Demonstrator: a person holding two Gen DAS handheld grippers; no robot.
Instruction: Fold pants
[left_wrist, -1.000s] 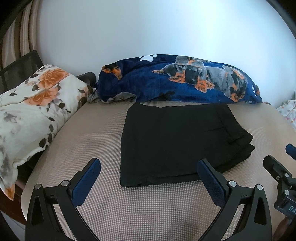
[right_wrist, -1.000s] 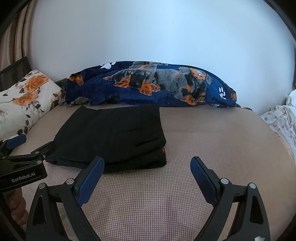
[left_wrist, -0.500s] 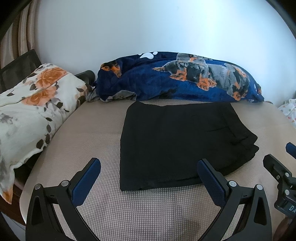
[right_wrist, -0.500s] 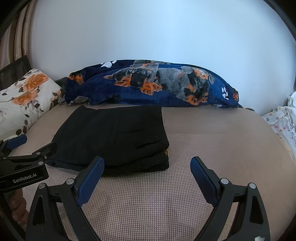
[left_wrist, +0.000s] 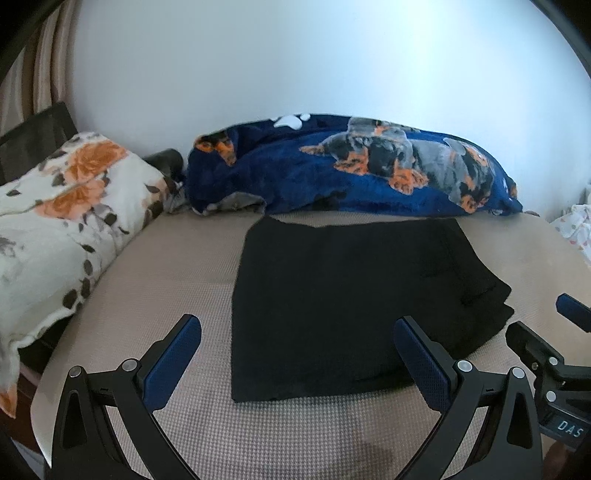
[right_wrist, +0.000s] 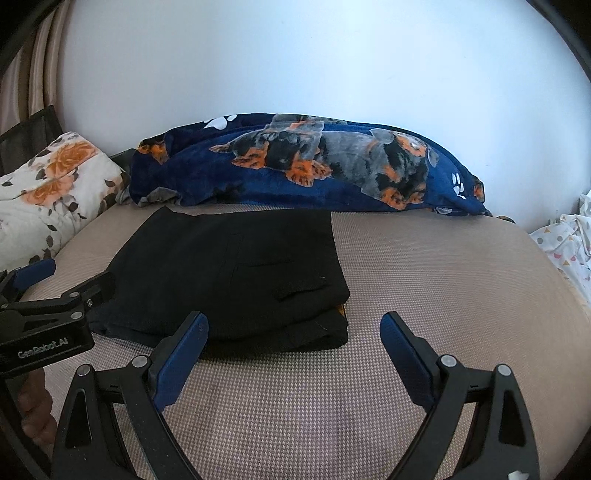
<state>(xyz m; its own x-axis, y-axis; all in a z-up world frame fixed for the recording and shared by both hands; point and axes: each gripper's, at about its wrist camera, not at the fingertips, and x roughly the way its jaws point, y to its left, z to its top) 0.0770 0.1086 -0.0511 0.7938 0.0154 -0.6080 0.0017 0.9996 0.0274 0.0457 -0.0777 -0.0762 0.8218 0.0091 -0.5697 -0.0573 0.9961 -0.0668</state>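
Note:
The black pants (left_wrist: 343, 295) lie folded in a flat stack on the beige bed (left_wrist: 170, 280). They also show in the right wrist view (right_wrist: 236, 273), with a back pocket flap on top. My left gripper (left_wrist: 295, 350) is open and empty, hovering just in front of the stack's near edge. My right gripper (right_wrist: 293, 347) is open and empty, in front of the stack's right corner. Each gripper shows at the edge of the other's view, the right one (left_wrist: 554, 354) and the left one (right_wrist: 48, 317).
A blue dog-print blanket (left_wrist: 354, 173) lies rolled along the wall behind the pants. A floral pillow (left_wrist: 62, 206) sits at the left. A white patterned cloth (right_wrist: 569, 240) lies at the right edge. The bed's beige surface (right_wrist: 443, 277) stretches right of the pants.
Both grippers have crept slightly forward toward the pants. The pants have not moved and both grippers stay open.

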